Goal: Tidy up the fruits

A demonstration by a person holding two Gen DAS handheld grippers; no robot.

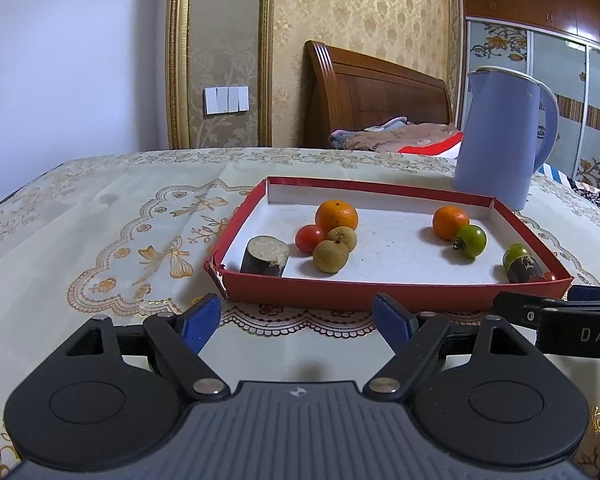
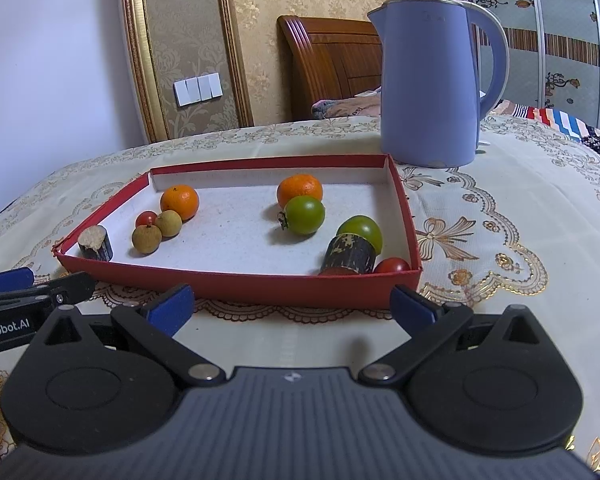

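Fruit is kept corralled in the red tray (image 1: 396, 293); left tongs (image 1: 298, 320) and right tongs (image 2: 292, 308) are held wide open, empty, poised before it.

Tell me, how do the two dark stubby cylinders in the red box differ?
The left cylinder stands upright in the near left corner of the red box, pale cut face up; the right cylinder lies tipped near the right corner. The left one stands alone; the right one crowds a green tomato. Both have dark skin.

Two oranges (image 2: 179, 201), two longans (image 2: 147, 239), two red tomatoes (image 2: 146, 219), two green tomatoes (image 2: 304, 214), two dark stubs (image 2: 96, 243), one kettle (image 2: 432, 80), one tray (image 2: 236, 286)
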